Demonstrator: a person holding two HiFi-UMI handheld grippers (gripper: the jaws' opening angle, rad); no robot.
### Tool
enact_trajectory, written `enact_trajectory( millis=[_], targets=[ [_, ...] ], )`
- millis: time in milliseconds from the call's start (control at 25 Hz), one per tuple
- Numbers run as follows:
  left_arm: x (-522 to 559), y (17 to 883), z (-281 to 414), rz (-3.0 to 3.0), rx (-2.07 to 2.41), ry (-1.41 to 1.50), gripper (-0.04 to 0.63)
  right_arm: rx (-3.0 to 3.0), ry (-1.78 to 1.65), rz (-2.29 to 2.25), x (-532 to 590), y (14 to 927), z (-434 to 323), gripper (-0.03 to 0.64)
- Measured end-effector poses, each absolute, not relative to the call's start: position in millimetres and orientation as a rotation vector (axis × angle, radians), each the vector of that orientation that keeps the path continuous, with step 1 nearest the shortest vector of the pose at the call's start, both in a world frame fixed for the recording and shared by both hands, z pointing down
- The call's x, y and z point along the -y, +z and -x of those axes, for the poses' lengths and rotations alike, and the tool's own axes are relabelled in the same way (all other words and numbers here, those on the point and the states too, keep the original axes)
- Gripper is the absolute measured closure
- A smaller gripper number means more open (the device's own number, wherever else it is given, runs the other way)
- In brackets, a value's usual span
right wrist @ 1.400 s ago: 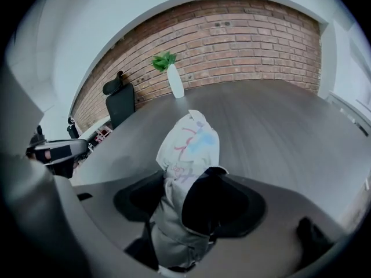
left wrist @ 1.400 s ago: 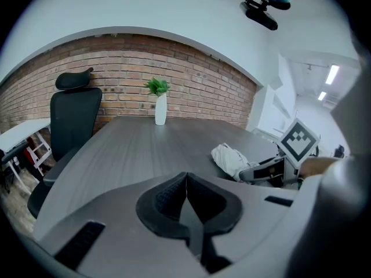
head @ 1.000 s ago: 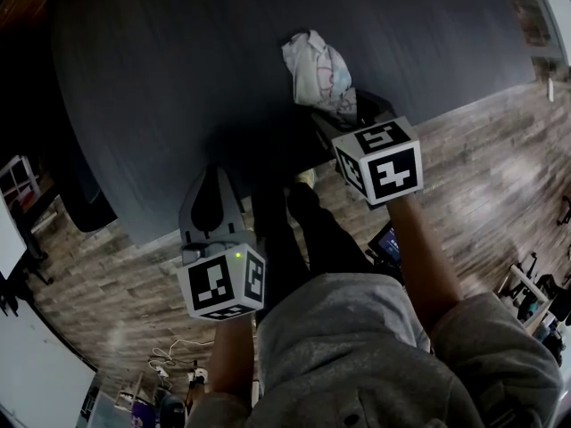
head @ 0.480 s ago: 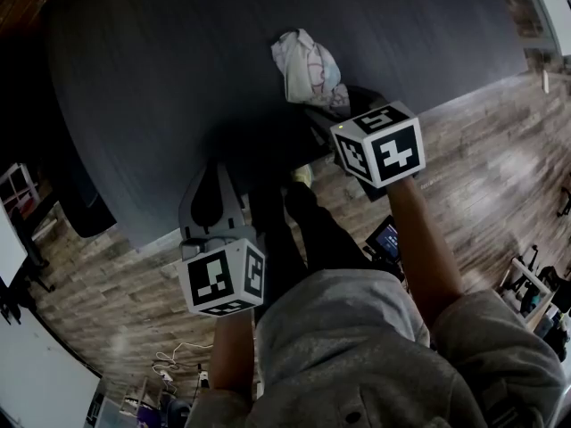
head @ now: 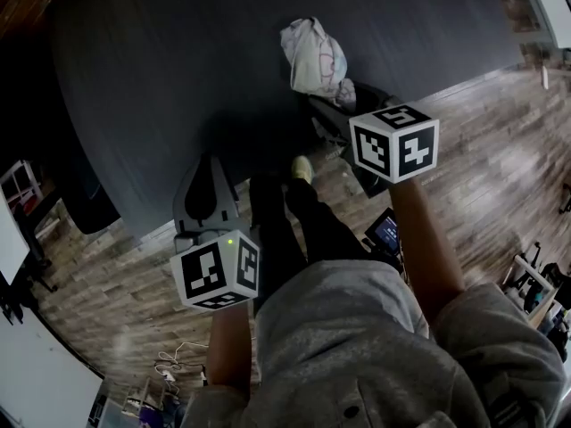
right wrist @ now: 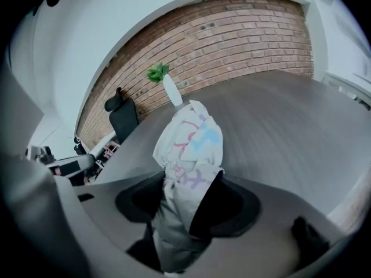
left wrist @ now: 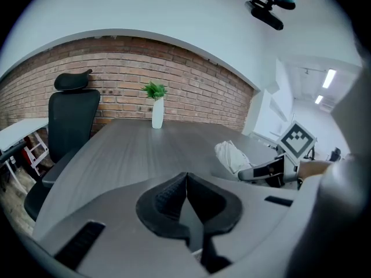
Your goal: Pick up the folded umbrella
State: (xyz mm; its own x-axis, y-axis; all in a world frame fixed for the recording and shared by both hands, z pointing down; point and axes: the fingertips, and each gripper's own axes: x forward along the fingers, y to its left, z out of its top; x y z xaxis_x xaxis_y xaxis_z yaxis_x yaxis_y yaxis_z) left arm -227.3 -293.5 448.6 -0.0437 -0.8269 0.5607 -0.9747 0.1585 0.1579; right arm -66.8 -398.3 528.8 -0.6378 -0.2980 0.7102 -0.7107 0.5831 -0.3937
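Observation:
The folded umbrella [head: 314, 56], white cloth with pastel prints, sticks out over the dark table [head: 161, 69] from my right gripper [head: 342, 107]. In the right gripper view the bundle [right wrist: 188, 149] fills the space between the jaws, and the right gripper [right wrist: 177, 198] is shut on it. My left gripper [head: 209, 169] hovers at the table's near edge, well left of the umbrella. Its pads [left wrist: 168, 196] meet with nothing between them, so the left gripper [left wrist: 186, 181] is shut. From there the umbrella [left wrist: 231, 155] shows at the right.
A white vase with a green plant [left wrist: 157, 110] stands at the table's far end by a brick wall. A black office chair [left wrist: 72, 117] sits at the left side. Wooden floor [head: 482, 159] and the person's legs [head: 303, 221] lie below the near edge.
The right gripper and the umbrella have shifted a little up and to the right in the head view. The left gripper has drawn back slightly toward the person.

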Motion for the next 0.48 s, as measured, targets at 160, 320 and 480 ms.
enact_trajectory(
  millis=[160,320,480],
  targets=[
    [295,430,216,-1.749,1.913,0.346,0.581,2.272,0.926,-0.831,398,501,54,0.362],
    [295,411,213,-1.791,1.929,0.337,0.581,2.339,0.942,-0.86,396,468,46,0.362],
    [291,397,210,-1.809,1.939,0.335,0.581,2.421,0.97,-0.9,395,430,37,0.363]
  ],
)
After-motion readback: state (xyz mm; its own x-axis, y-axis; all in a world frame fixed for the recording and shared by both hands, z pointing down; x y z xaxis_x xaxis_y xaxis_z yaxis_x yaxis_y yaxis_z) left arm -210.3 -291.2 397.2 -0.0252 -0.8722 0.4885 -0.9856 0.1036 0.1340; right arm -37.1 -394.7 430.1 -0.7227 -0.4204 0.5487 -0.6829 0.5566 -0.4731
